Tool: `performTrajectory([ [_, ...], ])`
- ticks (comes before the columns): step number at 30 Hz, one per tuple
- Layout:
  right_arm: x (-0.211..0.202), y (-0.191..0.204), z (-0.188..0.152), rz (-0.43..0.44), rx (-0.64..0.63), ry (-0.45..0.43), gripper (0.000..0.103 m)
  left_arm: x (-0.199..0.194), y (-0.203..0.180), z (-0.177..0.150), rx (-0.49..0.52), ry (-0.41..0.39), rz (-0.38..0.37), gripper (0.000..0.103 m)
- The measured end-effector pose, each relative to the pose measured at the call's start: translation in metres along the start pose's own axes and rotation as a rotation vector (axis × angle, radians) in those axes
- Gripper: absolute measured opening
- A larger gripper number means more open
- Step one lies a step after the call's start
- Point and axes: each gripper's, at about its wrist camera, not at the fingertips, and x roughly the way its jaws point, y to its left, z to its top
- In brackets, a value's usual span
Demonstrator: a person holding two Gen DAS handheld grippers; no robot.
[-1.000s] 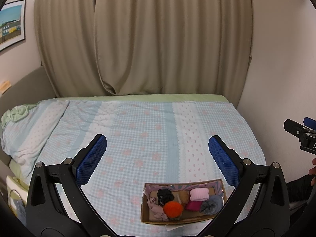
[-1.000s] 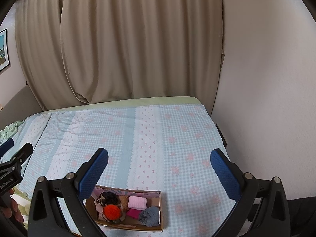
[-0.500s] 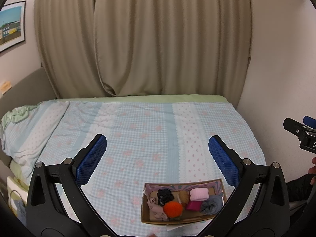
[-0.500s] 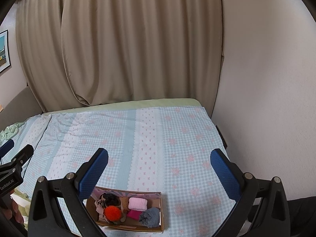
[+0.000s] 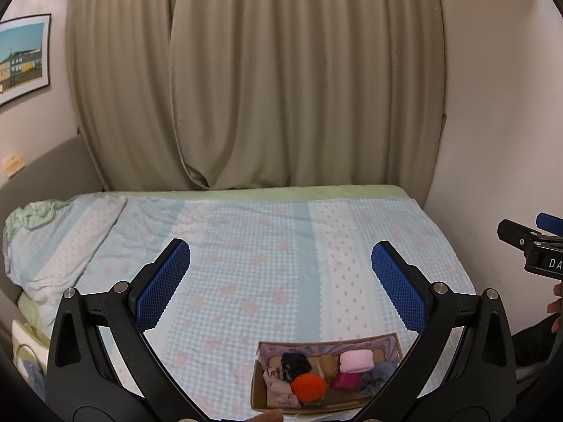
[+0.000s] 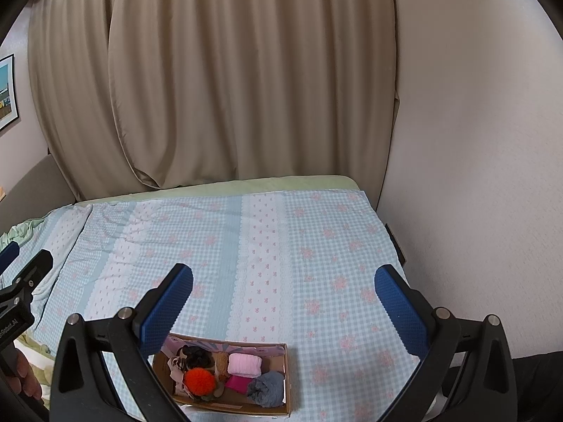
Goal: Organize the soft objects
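A cardboard box (image 5: 256,387) (image 6: 286,383) sits at the near edge of the bed. It holds soft items: an orange ball (image 5: 308,387) (image 6: 199,381), a black bundle (image 5: 295,364), a light pink roll (image 5: 356,360) (image 6: 244,365), a magenta piece (image 6: 238,383), a grey bundle (image 6: 266,390) and a beige cloth (image 5: 278,387). My left gripper (image 5: 281,277) is open and empty, held above and behind the box. My right gripper (image 6: 283,299) is open and empty, also above the box.
The bed (image 5: 264,253) has a blue checked cover with pink flowers and a pillow (image 5: 52,246) at the left. Beige curtains (image 5: 246,88) hang behind it. A white wall (image 6: 475,140) borders the bed's right side. A framed picture (image 5: 23,56) hangs at left.
Both grippers have barely shifted; the box sits slightly lower in the right wrist view. Nothing was grasped or released.
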Motion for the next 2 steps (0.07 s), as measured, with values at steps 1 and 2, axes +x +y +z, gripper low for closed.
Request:
performTrajectory([
  [1,-0.0008,-0.0002,-0.0006,-0.002,-0.001,-0.001,0.103,0.0000,-0.0009,-0.0001,-0.001,0.000,0.002,0.103],
  [2,-0.0009,0.0000,-0.0007,-0.002,0.000,0.000,0.103,0.0017,-0.0014,0.0001,-0.003,0.002,0.003,0.103],
])
